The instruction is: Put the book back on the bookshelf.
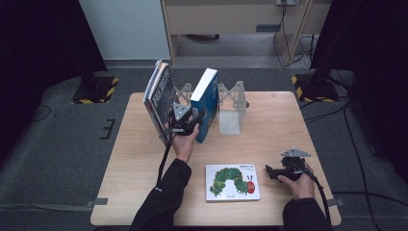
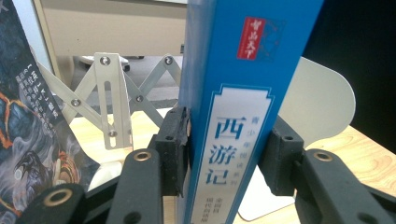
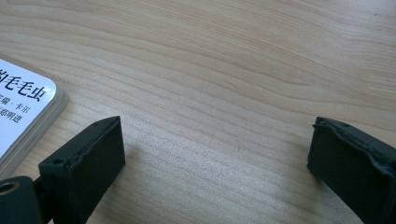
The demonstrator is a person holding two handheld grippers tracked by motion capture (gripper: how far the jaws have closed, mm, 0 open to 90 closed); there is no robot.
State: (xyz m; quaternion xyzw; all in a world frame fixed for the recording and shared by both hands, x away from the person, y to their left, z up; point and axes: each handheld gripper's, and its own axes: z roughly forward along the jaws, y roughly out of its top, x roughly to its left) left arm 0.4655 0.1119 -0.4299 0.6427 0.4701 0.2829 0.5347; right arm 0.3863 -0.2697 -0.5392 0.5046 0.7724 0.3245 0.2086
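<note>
Pale wood grain covers the rectangular surface, the largest thing here, with bare room along its left side and front right corner. At its far middle stands a grey metal expanding book rack with scissor-link arms and a rounded end plate. Dark, glossy picture books lean leftward against the rack's left end, tilted rather than upright.

Between those and the end plate stands the tall blue hardback book with a white title panel on its spine, nearly upright, its foot on the surface. The left tool holds it: in the left gripper view the two black pads sit against either side of the spine, low down, closed to the book's thickness.

The step in hand looks to be shelving this blue book into the rack. The next move likely calls for easing it upright towards the end plate, keeping its lower edge from catching the rack's base, then letting go without toppling it; the gap to the leaning books is narrow, so little sideways room remains.

A white flat board book with a green caterpillar cover lies near the front edge. Just right of it the right tool rests low over the wood, wide apart and empty.
</note>
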